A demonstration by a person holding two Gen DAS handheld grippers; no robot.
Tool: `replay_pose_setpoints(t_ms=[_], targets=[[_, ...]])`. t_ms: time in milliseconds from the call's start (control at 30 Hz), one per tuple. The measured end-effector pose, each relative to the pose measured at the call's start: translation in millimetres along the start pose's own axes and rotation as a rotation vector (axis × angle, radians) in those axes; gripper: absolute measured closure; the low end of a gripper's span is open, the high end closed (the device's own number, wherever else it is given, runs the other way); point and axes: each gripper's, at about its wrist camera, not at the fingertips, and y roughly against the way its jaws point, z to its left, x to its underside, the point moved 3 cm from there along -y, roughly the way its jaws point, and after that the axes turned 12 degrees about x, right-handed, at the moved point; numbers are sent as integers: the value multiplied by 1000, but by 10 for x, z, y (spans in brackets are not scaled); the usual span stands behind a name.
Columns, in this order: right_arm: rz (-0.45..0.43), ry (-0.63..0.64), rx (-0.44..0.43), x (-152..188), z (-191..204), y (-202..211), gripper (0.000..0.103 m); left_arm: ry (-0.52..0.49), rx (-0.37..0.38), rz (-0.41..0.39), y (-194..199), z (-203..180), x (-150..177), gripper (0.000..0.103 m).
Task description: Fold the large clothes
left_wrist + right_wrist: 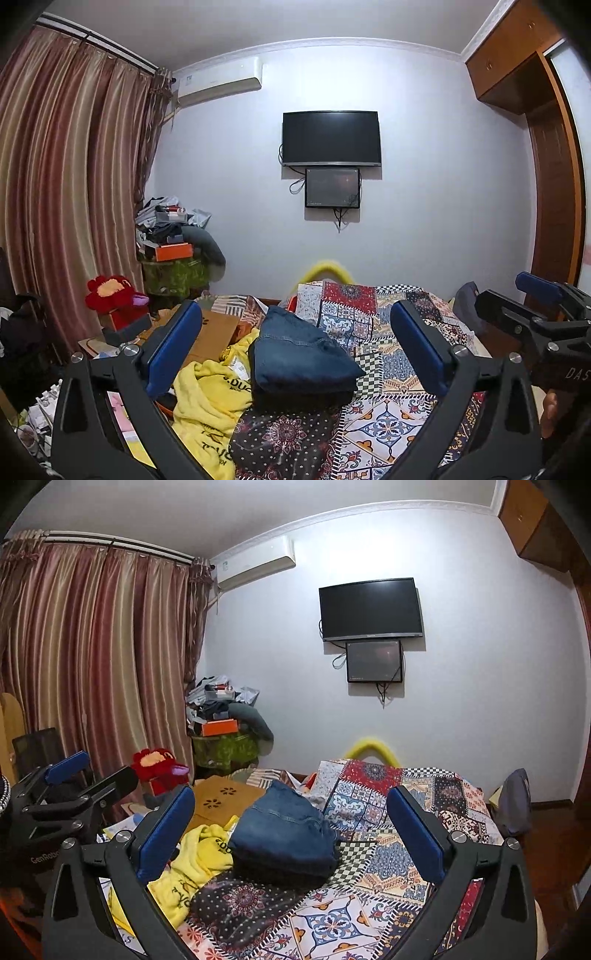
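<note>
A folded pair of blue jeans [299,350] lies on the patchwork bedspread [384,424]; it also shows in the right wrist view [284,834]. A crumpled yellow garment with black lettering [207,402] lies to its left, also seen in the right wrist view [192,864]. My left gripper [295,325] is open and empty, held above the bed short of the jeans. My right gripper [291,805] is open and empty, likewise short of the jeans; it shows at the right edge of the left wrist view [535,299]. The left gripper shows at the left of the right wrist view [85,771].
A cardboard box [225,797] sits beyond the yellow garment. A red plush toy [110,291] and a pile of clutter [173,236] stand by the curtain [66,184]. A TV [330,138] hangs on the far wall. A wardrobe [550,166] is at right.
</note>
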Motion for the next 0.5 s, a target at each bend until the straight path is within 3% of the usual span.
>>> replay_pose_setpoints(t_ms=[500], targets=[[28, 2, 6, 20, -31, 16, 0, 9, -1, 10, -61, 60, 34, 1]])
